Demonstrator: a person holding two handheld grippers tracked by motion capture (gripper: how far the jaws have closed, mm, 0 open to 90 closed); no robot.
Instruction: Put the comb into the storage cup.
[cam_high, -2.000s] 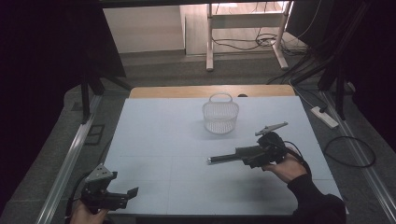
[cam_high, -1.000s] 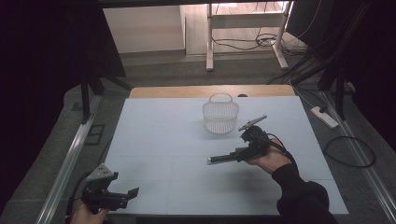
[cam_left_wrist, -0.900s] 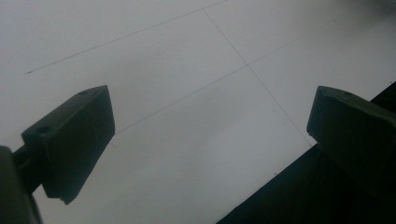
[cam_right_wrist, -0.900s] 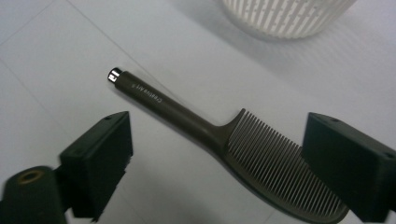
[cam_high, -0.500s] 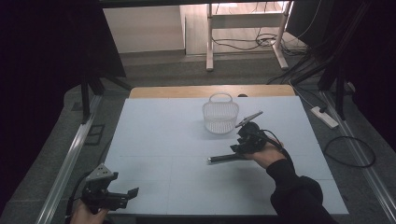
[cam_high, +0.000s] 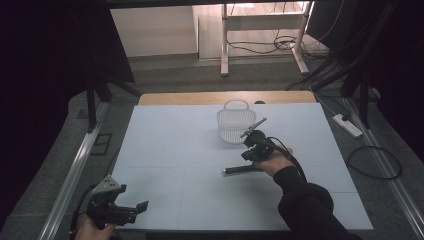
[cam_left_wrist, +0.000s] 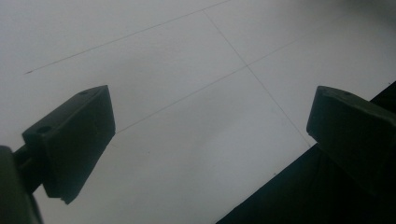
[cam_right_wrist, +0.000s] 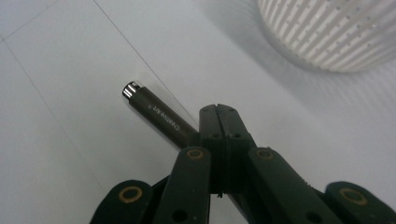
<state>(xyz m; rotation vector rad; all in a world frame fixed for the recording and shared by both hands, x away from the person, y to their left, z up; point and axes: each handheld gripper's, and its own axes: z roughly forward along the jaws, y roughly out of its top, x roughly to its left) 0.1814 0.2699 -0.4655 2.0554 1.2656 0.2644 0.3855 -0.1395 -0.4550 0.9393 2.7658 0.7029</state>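
The right gripper (cam_right_wrist: 223, 122), just closing, pinched a slim dark metal cylinder (cam_right_wrist: 156, 114) (printed lettering); a white slotted plastic basket (cam_high: 234, 122) stood just beyond; the left gripper (cam_high: 131, 209) stayed spread at the near-left worktop (cam_high: 170, 145) corner.

My right gripper (cam_right_wrist: 223, 140) has matte black jaws on black link bars with brass-ringed pivot holes and small screws. A black cable trails from it over my dark sleeve (cam_high: 305, 205). My left gripper (cam_high: 116, 209) carries a grey three-cornered plate; its blocky pads (cam_left_wrist: 74, 140) look black, perhaps dark green.

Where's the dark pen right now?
High view: the dark pen lies on the table, right of centre, clamped by the right tool, just below the white basket.
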